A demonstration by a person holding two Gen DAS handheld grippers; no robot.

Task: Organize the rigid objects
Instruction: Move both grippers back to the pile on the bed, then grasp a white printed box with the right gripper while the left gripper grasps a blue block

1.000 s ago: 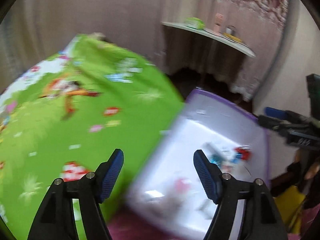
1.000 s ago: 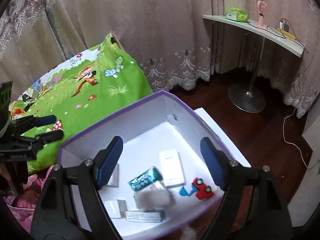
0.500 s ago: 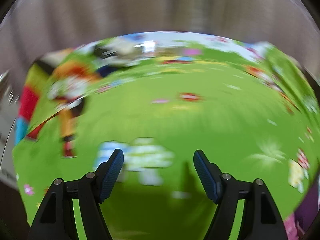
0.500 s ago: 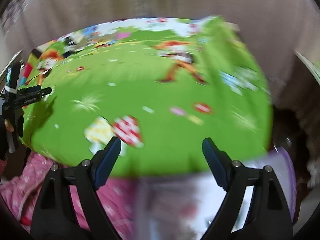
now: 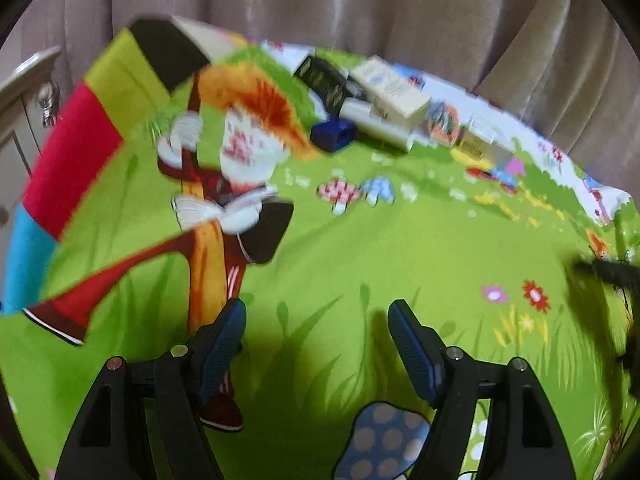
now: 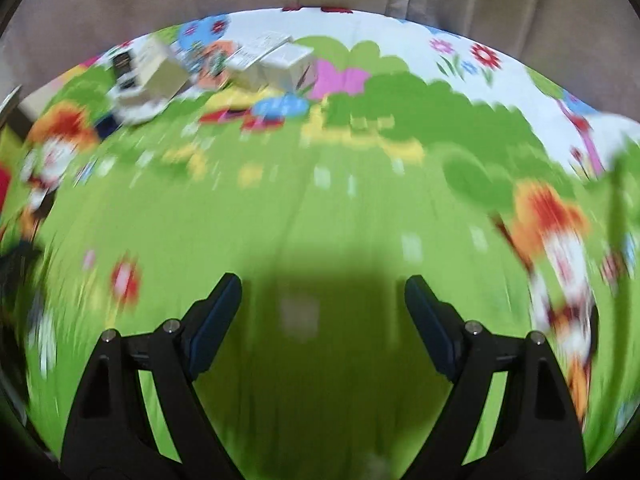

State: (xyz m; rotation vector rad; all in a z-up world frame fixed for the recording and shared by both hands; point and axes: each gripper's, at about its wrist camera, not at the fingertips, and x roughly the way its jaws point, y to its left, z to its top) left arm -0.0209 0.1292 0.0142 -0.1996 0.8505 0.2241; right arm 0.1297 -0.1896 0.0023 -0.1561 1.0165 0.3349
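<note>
A cluster of small boxes lies at the far edge of the green cartoon-print bedspread (image 5: 340, 248). In the left wrist view I see a dark blue box (image 5: 333, 134), a black box (image 5: 323, 79), a cream box (image 5: 394, 89) and a white tube-like pack (image 5: 374, 123). In the right wrist view white boxes (image 6: 276, 62) and a cream box (image 6: 158, 66) lie at the far left, blurred. My left gripper (image 5: 316, 336) is open and empty above the bedspread. My right gripper (image 6: 323, 312) is open and empty, also well short of the boxes.
Beige curtains (image 5: 360, 4) hang behind the bed. A cabinet edge with a knob (image 5: 46, 100) stands at the far left. The other gripper's dark body (image 5: 612, 276) shows blurred at the right edge of the left wrist view.
Both grippers swung away from the purple-rimmed storage box and now face the bedspread, with the cluster of boxes in sight. Both stayed open and empty.
</note>
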